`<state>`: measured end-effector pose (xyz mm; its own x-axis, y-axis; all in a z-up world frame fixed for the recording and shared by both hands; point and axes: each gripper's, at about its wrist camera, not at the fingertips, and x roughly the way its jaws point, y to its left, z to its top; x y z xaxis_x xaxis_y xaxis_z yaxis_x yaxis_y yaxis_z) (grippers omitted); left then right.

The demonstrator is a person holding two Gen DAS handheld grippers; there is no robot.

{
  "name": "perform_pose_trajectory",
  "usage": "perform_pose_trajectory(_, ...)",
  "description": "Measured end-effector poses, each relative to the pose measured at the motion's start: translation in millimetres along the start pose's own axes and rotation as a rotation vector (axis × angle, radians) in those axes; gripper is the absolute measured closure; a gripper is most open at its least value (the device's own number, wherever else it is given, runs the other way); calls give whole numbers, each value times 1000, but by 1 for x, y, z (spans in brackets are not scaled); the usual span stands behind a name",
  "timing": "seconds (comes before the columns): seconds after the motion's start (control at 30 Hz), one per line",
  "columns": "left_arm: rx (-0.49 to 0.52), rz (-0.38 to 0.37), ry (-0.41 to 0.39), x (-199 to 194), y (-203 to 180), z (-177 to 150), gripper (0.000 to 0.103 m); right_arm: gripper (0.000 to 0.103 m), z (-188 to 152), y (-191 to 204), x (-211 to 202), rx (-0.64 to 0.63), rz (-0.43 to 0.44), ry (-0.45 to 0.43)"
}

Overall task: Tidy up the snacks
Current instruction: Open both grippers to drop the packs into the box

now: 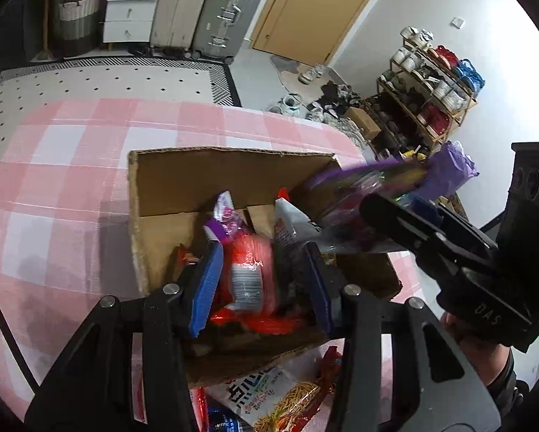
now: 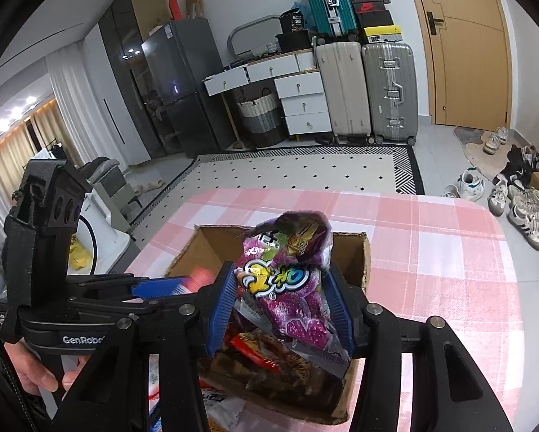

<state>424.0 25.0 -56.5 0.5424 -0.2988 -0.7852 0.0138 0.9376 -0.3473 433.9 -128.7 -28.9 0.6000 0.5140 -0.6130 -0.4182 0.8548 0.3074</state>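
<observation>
An open cardboard box [image 1: 233, 165] [image 2: 366, 252] sits on the pink-checked tablecloth with several snack packets inside. My left gripper [image 1: 262, 284] hangs over the box, its blue pads closed on a red and white snack packet [image 1: 248, 270] with a purple top. My right gripper [image 2: 278, 302] holds a purple candy bag [image 2: 287, 288] upright above the box, and both pads touch its sides. In the left wrist view the right gripper [image 1: 395, 205] comes in from the right with the blurred purple bag [image 1: 370, 180]. In the right wrist view the left gripper [image 2: 176, 286] is at the left.
A grey-white packet [image 1: 291, 226] stands in the box. More snack packets [image 1: 269, 399] lie on the cloth in front of the box. Pink cloth [image 2: 449, 270] stretches behind and to both sides. A hand [image 2: 35, 370] grips the left tool. Suitcases, drawers and shoes stand beyond the table.
</observation>
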Motion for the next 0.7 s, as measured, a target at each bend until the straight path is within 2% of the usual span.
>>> perform_pose_trajectory(0.03,-5,-2,4,2,1,0,57,47,0,-1,1,2,-8,-7)
perform_pose_trajectory(0.07,-10,-6,7,3,2,0,50,36,-1,-1,0,4,-17,-13)
perform_pose_trajectory(0.1,-17,-4,8,4,4,0,48,28,-1,-3,-4,5,-20,-25)
perform_pose_trajectory(0.27,-32,10,-25,-8,6,-3,44,27,-2,-6,-28,1,-18,-78)
perform_pose_trajectory(0.4,-25,27,-44,-24,0,-11,44,19,-6,-6,-56,8,-17,-113)
perform_pose_trajectory(0.53,-7,48,-63,-43,-13,-24,42,19,-11,-5,-85,13,-22,-149)
perform_pose_trajectory(0.6,22,78,-77,-53,-18,-33,42,14,-17,-3,-102,7,-17,-160)
perform_pose_trajectory(0.7,28,87,-93,-71,-22,-43,42,12,-29,10,-123,-24,-18,-179)
